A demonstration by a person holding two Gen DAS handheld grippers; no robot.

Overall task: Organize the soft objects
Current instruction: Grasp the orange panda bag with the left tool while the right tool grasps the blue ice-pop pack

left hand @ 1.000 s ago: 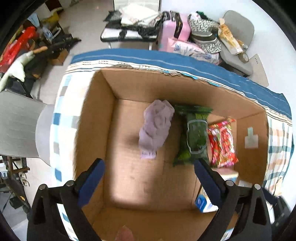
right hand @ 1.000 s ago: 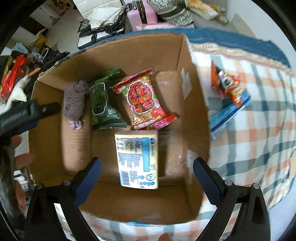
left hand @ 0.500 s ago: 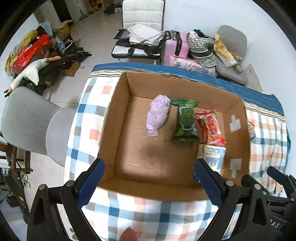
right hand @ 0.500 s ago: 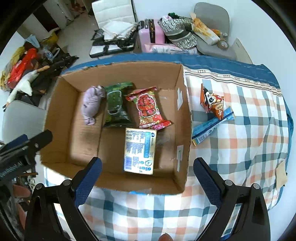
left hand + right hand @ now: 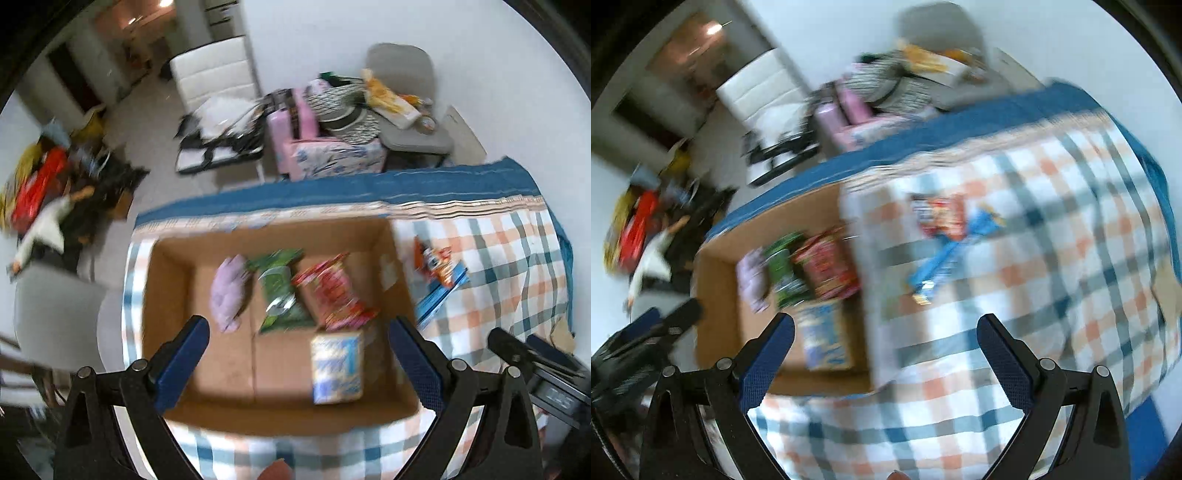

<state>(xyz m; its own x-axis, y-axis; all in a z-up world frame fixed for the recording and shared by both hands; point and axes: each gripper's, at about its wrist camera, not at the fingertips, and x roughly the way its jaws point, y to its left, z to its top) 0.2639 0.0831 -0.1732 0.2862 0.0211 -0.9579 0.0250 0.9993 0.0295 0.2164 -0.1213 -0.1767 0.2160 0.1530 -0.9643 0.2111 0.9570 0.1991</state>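
An open cardboard box [image 5: 173, 266] sits on the checked cloth. It holds a lilac soft bundle [image 5: 227, 291], a green packet [image 5: 280, 291], a red packet [image 5: 334, 295] and a blue-and-yellow tissue pack [image 5: 336, 365]. An orange snack packet [image 5: 432, 260] and a blue packet [image 5: 441, 295] lie on the cloth right of the box; they also show in the right wrist view, the orange snack packet [image 5: 940, 216] and the blue packet [image 5: 951, 254]. My left gripper [image 5: 299, 354] is open and empty above the box's near side. My right gripper [image 5: 886, 354] is open and empty above the cloth.
The checked cloth [image 5: 1052, 240] covers a table with a blue far edge [image 5: 332, 188]. Behind it stand a white chair [image 5: 218, 85], a pink suitcase [image 5: 291, 122] and a grey chair [image 5: 410, 92] piled with things. A grey chair [image 5: 55, 314] stands at the left.
Both grippers have pulled up and back from the box and swung to the right. The right view now centres on the cloth beside the box. Both views are blurred by motion.
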